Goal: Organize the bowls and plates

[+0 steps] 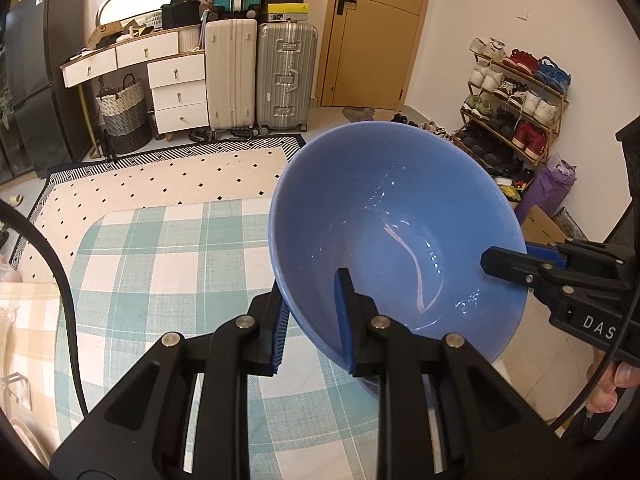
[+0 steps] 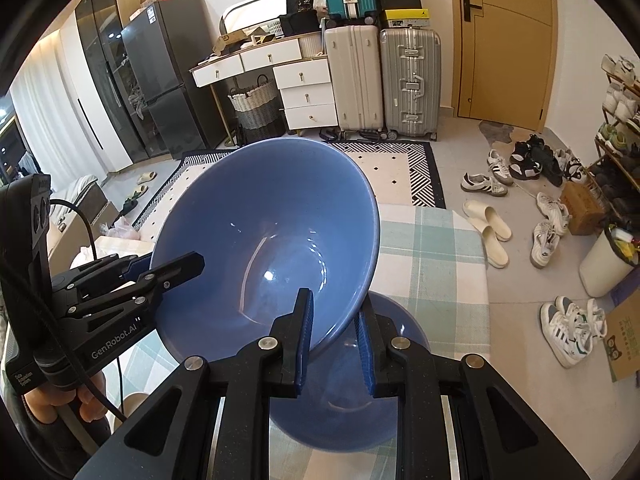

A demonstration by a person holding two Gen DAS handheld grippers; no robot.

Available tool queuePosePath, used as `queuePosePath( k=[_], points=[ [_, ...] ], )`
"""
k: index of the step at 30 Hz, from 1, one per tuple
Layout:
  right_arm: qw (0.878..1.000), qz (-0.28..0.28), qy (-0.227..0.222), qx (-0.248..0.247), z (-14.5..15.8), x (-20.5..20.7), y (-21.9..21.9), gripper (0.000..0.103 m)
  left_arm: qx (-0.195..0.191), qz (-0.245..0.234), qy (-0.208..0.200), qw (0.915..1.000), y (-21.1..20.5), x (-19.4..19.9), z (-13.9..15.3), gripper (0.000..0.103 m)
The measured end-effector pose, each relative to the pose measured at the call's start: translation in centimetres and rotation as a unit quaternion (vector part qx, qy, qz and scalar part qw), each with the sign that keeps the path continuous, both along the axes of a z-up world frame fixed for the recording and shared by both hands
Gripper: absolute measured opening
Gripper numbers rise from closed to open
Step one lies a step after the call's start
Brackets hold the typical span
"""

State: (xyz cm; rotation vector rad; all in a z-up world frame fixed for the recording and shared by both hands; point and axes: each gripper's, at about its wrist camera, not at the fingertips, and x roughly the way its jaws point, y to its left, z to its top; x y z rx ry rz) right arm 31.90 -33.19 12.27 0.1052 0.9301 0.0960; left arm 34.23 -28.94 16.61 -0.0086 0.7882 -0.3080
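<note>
The left gripper [image 1: 312, 328] is clamped on the near rim of the blue bowl [image 1: 384, 232], one ribbed blue pad inside the wall and one outside. The right gripper [image 2: 336, 340] pinches the opposite rim the same way, so the wall is all that keeps each pair of fingers apart. My guess is that two grips on opposite edges are used because the bowl is wide and glossy, and one pinch would let it swing.

The bowl hangs tilted in the air above the table, mouth turned toward the cameras. It looks like glazed ceramic: smooth, deep, flaring to a thin round rim, with window glare streaked across the inside.

Directly beneath it, in the right wrist view, sits a second bowl [image 2: 340, 412] of the same blue, upright on the checked cloth [image 1: 168, 264], a soft woven teal-and-cream plaid. The carried bowl probably either nests into it or was lifted from it; I cannot tell which.

Beyond lie a patterned rug [image 1: 160, 180], hard-shell suitcases [image 1: 260, 76] and a wooden door [image 1: 376, 32].
</note>
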Motion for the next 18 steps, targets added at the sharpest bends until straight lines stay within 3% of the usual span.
queuePosePath(
  k=[18],
  points=[
    [1.000, -0.025, 0.012, -0.005, -1.0, -3.7, -1.5, 0.021, 0.000, -0.022, 0.018, 0.9996, -3.4, -4.0, -1.2, 0.018]
  ],
)
